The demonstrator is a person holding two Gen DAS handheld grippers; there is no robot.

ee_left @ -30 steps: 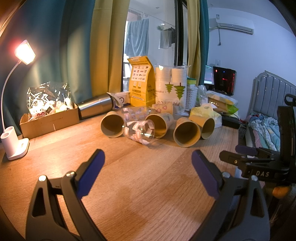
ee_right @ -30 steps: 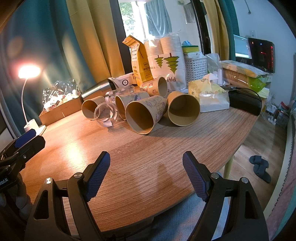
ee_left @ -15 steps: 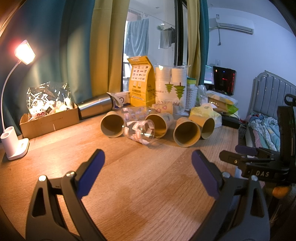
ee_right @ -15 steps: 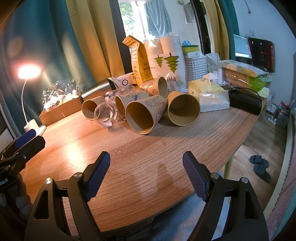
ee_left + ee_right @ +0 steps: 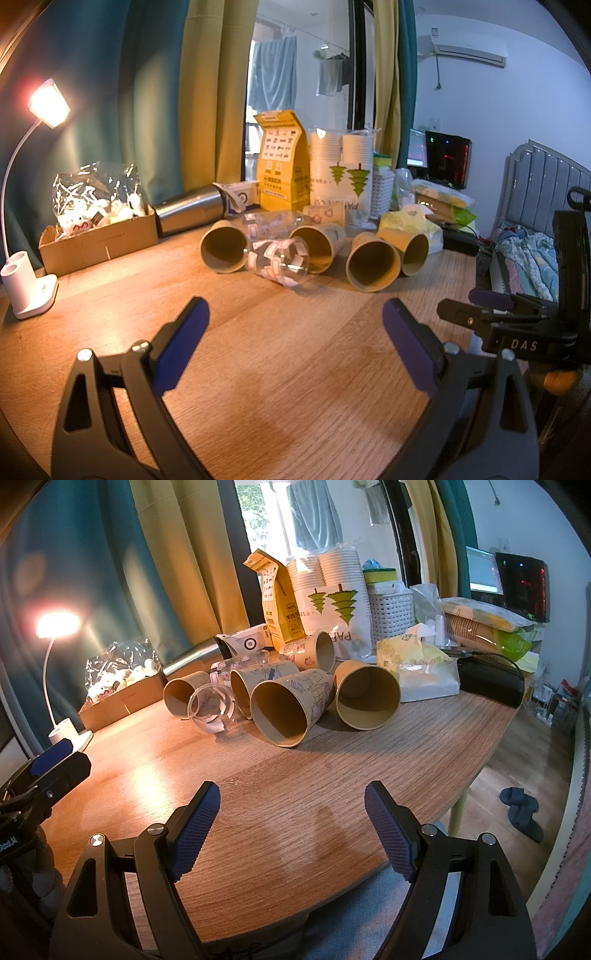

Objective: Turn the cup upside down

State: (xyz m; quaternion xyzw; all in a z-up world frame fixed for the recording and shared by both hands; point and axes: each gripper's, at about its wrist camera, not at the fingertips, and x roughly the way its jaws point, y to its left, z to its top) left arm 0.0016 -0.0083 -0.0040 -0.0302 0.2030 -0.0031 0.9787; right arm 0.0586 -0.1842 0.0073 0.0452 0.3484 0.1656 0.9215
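Note:
Several brown paper cups lie on their sides on the wooden table (image 5: 280,362), mouths toward me: one at the left (image 5: 224,246), one in the middle (image 5: 317,247), one nearer the right (image 5: 373,263). A clear plastic cup (image 5: 277,262) lies among them. In the right wrist view the nearest paper cup (image 5: 286,709) lies beside another (image 5: 367,698) and the clear cup (image 5: 211,709). My left gripper (image 5: 295,332) is open and empty, well short of the cups. My right gripper (image 5: 291,808) is open and empty above the table's near part.
A lit desk lamp (image 5: 31,236) stands at the far left, next to a cardboard box of wrapped items (image 5: 99,236). A steel flask (image 5: 190,214), a yellow bag (image 5: 282,170), stacked cups (image 5: 341,166) and a tissue pack (image 5: 421,668) crowd the back. The table's right edge (image 5: 491,760) drops to the floor.

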